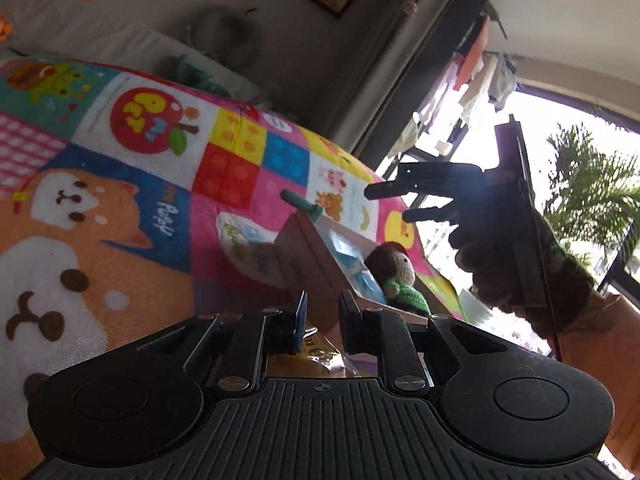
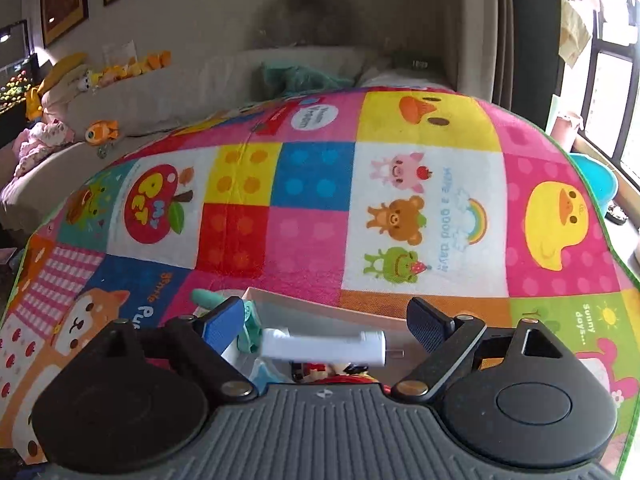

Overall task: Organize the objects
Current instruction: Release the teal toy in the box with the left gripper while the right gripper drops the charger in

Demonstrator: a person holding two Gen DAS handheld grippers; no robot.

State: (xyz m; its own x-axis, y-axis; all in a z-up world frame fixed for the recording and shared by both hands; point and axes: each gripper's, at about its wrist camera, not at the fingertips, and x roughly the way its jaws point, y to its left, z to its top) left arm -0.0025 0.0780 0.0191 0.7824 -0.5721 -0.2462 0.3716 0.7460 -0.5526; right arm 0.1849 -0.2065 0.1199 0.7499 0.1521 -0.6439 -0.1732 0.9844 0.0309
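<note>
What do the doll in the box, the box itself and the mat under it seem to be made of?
Doll: crocheted yarn, matte; looped stitches show on its green top. Box: probably cardboard, with flat brown outer walls, a thin edge and a pale inside. Mat: soft printed fabric, fleece-like; the cartoon prints look fuzzy, with no shine.

On the play mat (image 2: 312, 216) ahead of me I read "My Pet" on the apple (image 2: 154, 204), "Have a good day!!" beside the rainbow (image 2: 476, 220), and "sunny days..." on a green patch (image 2: 584, 320). "Puppy" stands beside the dog (image 1: 80, 204).
</note>
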